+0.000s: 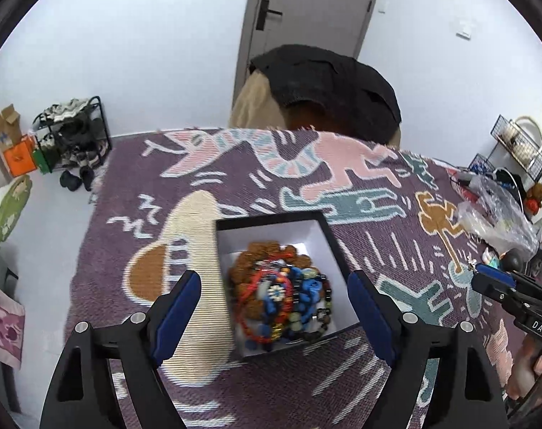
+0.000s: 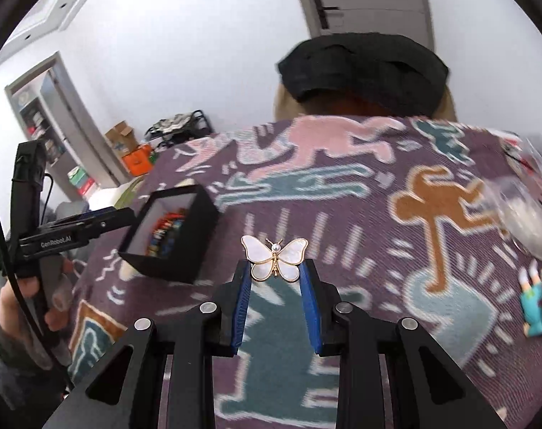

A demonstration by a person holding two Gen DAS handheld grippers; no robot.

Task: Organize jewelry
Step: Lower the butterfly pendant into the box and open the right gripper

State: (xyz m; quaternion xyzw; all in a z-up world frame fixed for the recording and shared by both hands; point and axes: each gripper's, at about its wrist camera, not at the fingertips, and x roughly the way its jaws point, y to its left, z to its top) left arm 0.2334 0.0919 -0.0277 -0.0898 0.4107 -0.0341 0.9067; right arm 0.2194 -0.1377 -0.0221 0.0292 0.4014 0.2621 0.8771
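Butterfly brooch (image 2: 275, 258) pinched by right gripper (image 2: 275, 273) — "GenRobot.AI" left gripper (image 1: 274, 293) gapes.

open left tool (image 1: 274, 307), bead-filled box (image 1: 328, 236)

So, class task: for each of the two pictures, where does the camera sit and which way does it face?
Left wrist: rides the open left tool, tilted down over the black box of beaded bracelets; right tool at the right edge.
Right wrist: rides the right tool, pinching a butterfly brooch; left tool at left.
Shared: box, patterned blanket, door.
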